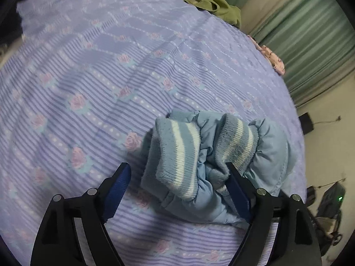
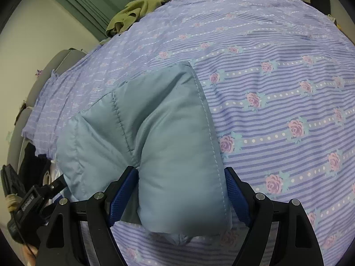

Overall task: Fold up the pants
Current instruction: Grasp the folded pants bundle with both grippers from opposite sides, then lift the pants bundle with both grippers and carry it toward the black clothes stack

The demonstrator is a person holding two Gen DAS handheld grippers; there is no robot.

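The left gripper [image 1: 177,170] stands wide open. Its black fingers carry ribbed blue pads [image 1: 116,190]. The left pad hangs clear over the bedspread [image 1: 88,66]; the right pad touches crumpled cloth, but nothing is pinched. Between the fingers, toward 12 o'clock, lie the pants [image 1: 273,150]: pale blue, padded and smooth-shelled, bunched into a soft heap. Two ribbed knit cuffs [image 1: 177,155], blue with white stripes, curl over the top of the heap, fuzzy at the edges.

The right gripper [image 2: 180,177] is spread wide around a puffy folded end of the pants [image 2: 155,133]. Both blue pads [image 2: 236,195] lie against its sides, so the bundle is held. Here the cloth is quilted, with a dark stitched seam running toward 11 o'clock and a white stitched seam along the edge toward 1 o'clock.

The bedspread [image 2: 277,88] is lilac, thinly striped, with dotted bands and pink roses. At 12 to 1 o'clock in the left view a crumpled olive garment [image 1: 206,2] lies at the far edge, and a pink printed cloth [image 1: 271,58] lies at 2 o'clock. Pleated green curtains [image 1: 310,40] hang behind.
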